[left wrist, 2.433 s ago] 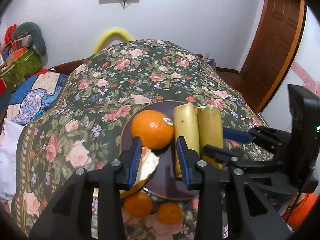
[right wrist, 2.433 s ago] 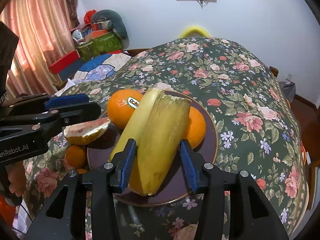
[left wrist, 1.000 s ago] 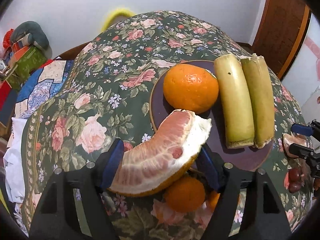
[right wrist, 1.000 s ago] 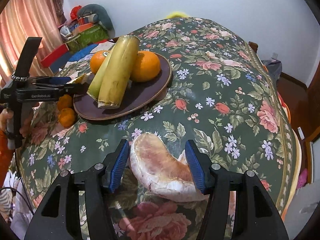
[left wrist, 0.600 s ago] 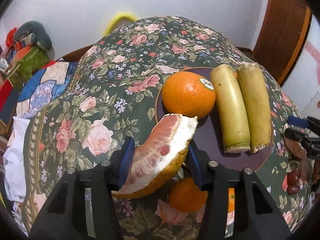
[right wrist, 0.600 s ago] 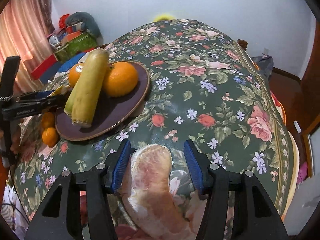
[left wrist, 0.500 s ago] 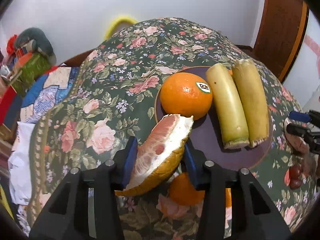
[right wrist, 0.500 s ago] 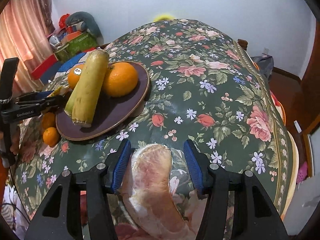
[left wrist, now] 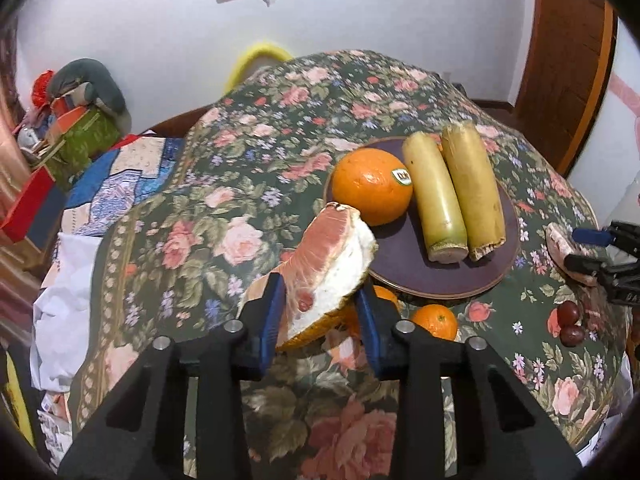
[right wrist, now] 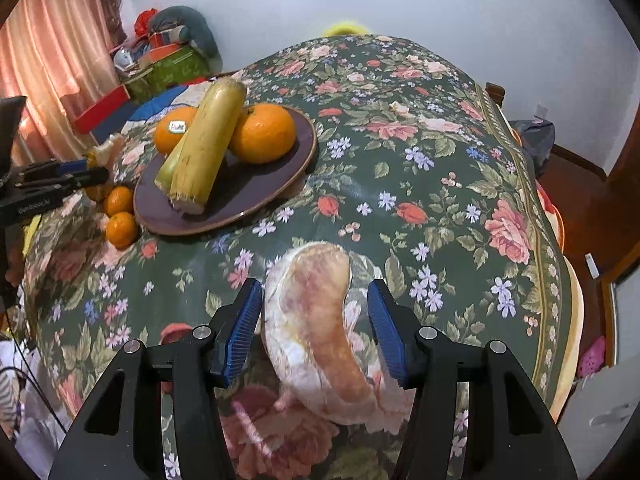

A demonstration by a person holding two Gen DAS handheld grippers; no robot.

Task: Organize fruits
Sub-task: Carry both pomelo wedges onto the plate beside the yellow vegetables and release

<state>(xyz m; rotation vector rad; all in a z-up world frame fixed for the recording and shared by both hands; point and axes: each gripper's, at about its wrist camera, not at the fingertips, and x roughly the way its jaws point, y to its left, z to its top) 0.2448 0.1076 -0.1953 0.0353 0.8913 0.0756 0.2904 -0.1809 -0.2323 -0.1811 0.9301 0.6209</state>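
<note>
A pomelo wedge (left wrist: 332, 256) with pink flesh and white pith stands tilted, clear of the cloth, just in front of the dark plate (left wrist: 400, 268). My left gripper (left wrist: 320, 312) is closing on it, and both blue pads press its sides. The plate holds a stickered orange (left wrist: 370, 188), two yellow-green stalks (left wrist: 436, 200) and a second orange (right wrist: 262, 134). A peeled pomelo segment (right wrist: 316, 320) lies on the floral cloth between the fingers of my right gripper (right wrist: 316, 328), which is open with a gap at the right pad.
Small oranges (left wrist: 436, 320) sit by the plate's near rim. Dark red grapes (left wrist: 568, 324) lie beside the right gripper (left wrist: 600, 256). Boxes and cushions (left wrist: 80, 136) are stacked beyond the table's left side. The table edge (right wrist: 560, 280) drops off on the right.
The left jaws have narrowed onto the wedge, which turned more upright, rose and drew back from the plate. The right gripper has hardly moved around the peeled segment.
</note>
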